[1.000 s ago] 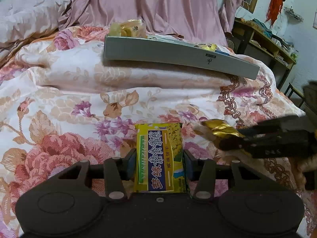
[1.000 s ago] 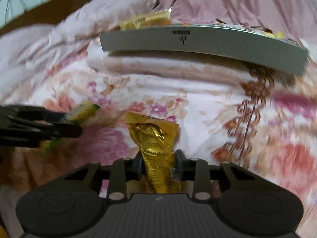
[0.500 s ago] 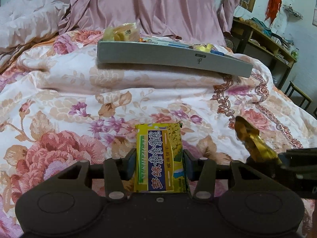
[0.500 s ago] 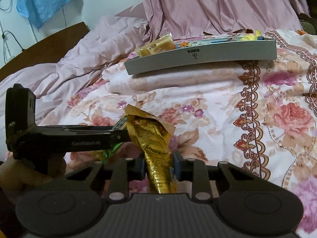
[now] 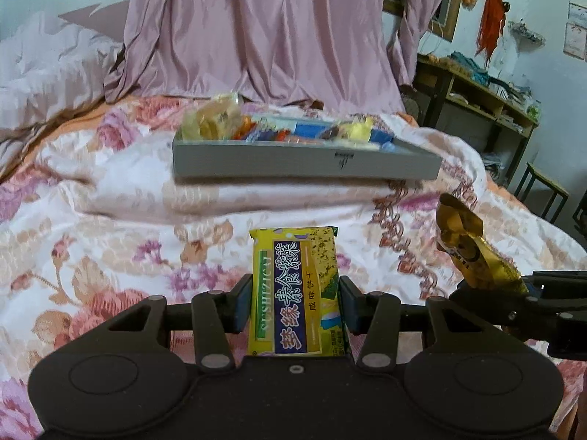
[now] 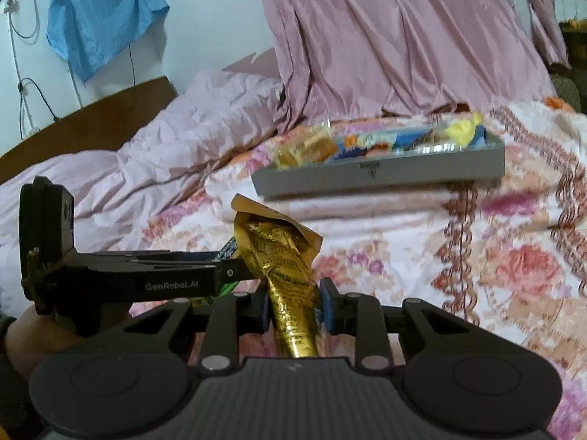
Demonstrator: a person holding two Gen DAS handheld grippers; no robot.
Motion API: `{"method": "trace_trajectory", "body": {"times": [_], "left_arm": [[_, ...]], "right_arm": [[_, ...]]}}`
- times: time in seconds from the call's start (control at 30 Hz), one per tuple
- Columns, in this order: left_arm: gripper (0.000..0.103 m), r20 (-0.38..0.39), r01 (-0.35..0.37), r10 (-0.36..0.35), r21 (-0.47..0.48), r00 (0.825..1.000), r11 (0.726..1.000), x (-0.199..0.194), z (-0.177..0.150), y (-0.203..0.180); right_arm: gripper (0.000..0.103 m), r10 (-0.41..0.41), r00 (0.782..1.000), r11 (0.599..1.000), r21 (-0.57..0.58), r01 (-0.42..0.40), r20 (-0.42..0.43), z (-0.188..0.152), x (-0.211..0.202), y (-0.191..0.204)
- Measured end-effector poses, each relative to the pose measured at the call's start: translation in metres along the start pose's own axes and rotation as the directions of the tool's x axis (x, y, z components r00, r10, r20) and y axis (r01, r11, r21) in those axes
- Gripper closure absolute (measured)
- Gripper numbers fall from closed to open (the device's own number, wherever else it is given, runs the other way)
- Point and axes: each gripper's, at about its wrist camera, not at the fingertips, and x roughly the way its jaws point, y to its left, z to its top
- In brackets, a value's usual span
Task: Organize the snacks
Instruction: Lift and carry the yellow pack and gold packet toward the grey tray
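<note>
My left gripper (image 5: 295, 299) is shut on a yellow biscuit packet (image 5: 295, 286) with a blue label, held above the floral bedspread. My right gripper (image 6: 291, 306) is shut on a crumpled gold foil snack packet (image 6: 280, 253). In the left wrist view that gold packet (image 5: 473, 249) and the right gripper (image 5: 488, 291) show at the right edge. In the right wrist view the left gripper (image 6: 231, 273) crosses from the left, just behind the gold packet. A grey tray (image 5: 304, 163) holding several snacks lies farther back on the bed; the same tray (image 6: 378, 178) sits at upper right in the right wrist view.
The floral bedspread (image 5: 128, 242) covers the bed, with pink bedding (image 6: 154, 154) bunched at the left and a pink curtain (image 5: 256, 29) behind. A wooden shelf unit (image 5: 484, 106) and a small stool (image 5: 543, 190) stand beyond the bed's right side. A hand (image 6: 33, 333) grips the left tool.
Both grippers have risen off the bedspread with their packets held, so the tray's contents now show. The two grippers have drawn closer side by side.
</note>
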Motion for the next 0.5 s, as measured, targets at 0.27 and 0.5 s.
{"method": "trace_trajectory", "body": {"times": [0.27,0.5], "left_arm": [[0.053,0.087,0.011,-0.012,0.013,0.996,1.000,-0.008,0.038,-0.005],[0.053,0.161,0.011,-0.018,0.040,0.987,0.999,0.000,0.087,-0.010]], "right_arm": [[0.073,-0.039,0.994,0.999,-0.013,0.040,0.103,0.041,-0.013,-0.007],[0.073,-0.069,0.983,0.996,-0.049,0.078,0.171,0.087,-0.004,-0.015]]}}
